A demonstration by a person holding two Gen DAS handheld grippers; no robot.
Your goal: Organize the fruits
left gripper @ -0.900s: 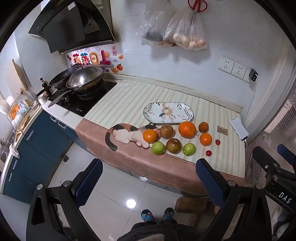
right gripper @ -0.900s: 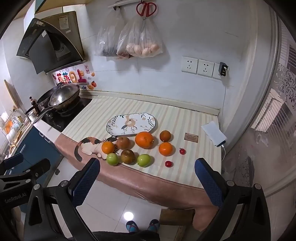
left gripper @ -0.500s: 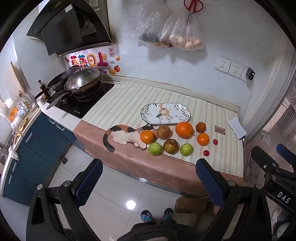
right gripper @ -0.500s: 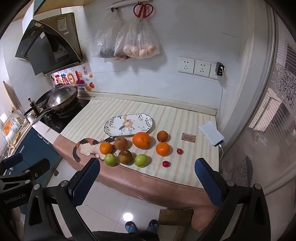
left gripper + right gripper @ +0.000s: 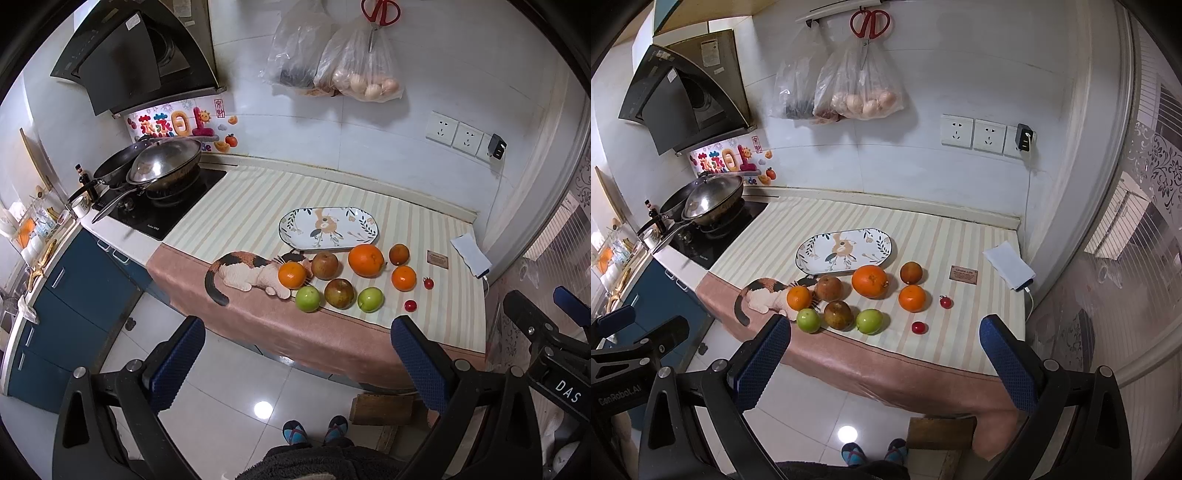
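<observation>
We list a counter (image 5: pixel 993 334) under striped cloth (image 5: pixel 923 236): oval plate (image 5: pixel 846 249), oranges, green apples, cherry tomatoes, power bank (image 5: pixel 1010 266)

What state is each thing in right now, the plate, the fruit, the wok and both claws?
Plate: empty, flat on the cloth.
Large orange: loose on the cloth, in front of the plate.
Cherry tomatoes: two, apart, off the plate.
Wok: on the stove, lidded.
Left claw: open, empty.
Right claw: open, empty.

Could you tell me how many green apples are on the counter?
2: one green apple at the front left by the cat print, the other green apple right of the front brown fruit. None seems hidden.
</observation>
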